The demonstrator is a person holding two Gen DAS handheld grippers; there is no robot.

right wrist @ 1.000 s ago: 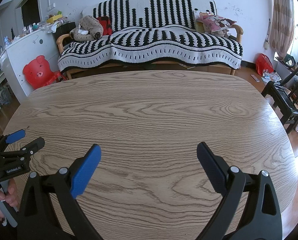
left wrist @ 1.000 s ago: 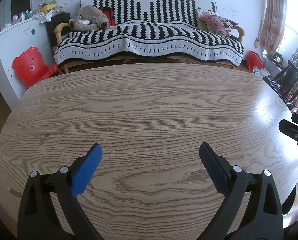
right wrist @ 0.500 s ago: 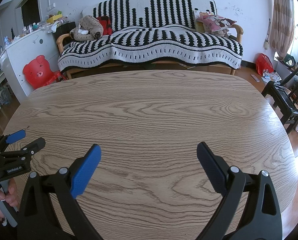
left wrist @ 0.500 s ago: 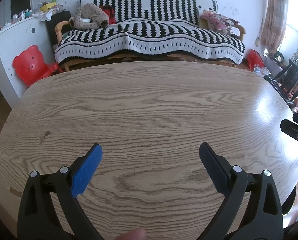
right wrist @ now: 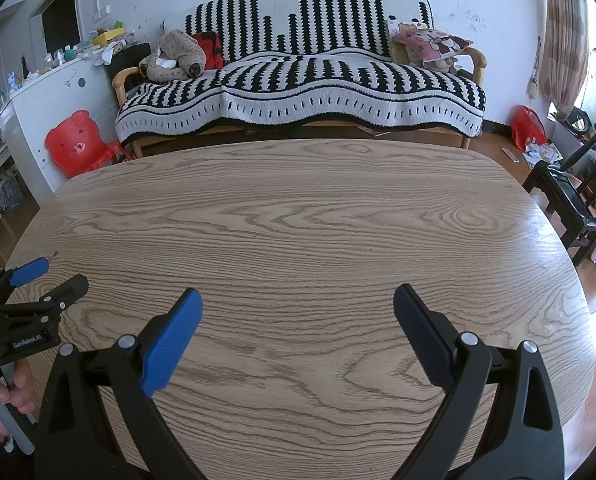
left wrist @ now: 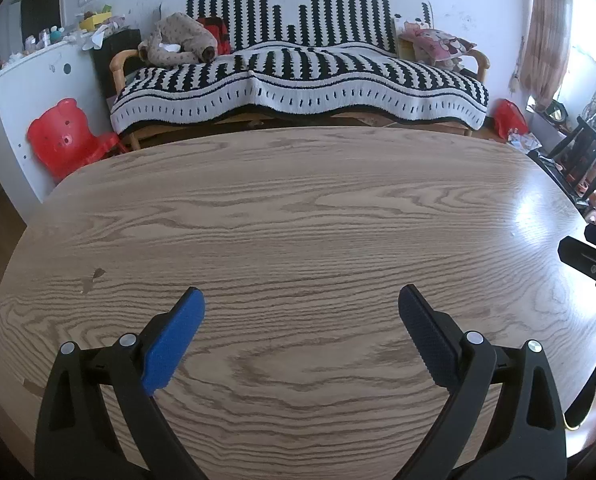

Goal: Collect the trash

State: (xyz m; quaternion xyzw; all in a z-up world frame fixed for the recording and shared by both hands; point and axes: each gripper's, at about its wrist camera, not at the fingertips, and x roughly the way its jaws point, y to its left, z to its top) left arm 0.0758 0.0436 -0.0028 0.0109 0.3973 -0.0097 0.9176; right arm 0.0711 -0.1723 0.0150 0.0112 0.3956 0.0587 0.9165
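Observation:
My left gripper is open and empty, held low over the near part of a wooden oval table. My right gripper is also open and empty over the same table. The left gripper also shows at the left edge of the right wrist view, and the right gripper's tip shows at the right edge of the left wrist view. No trash shows on the table in either view.
A sofa with a black and white striped cover stands beyond the table's far edge. A red bear-shaped child's chair and a white cabinet are at far left. Black chairs and a red bag stand at right.
The left wrist view has tilted slightly, so the sofa sits a little lower in the frame. The right gripper has not moved. Both stay open.

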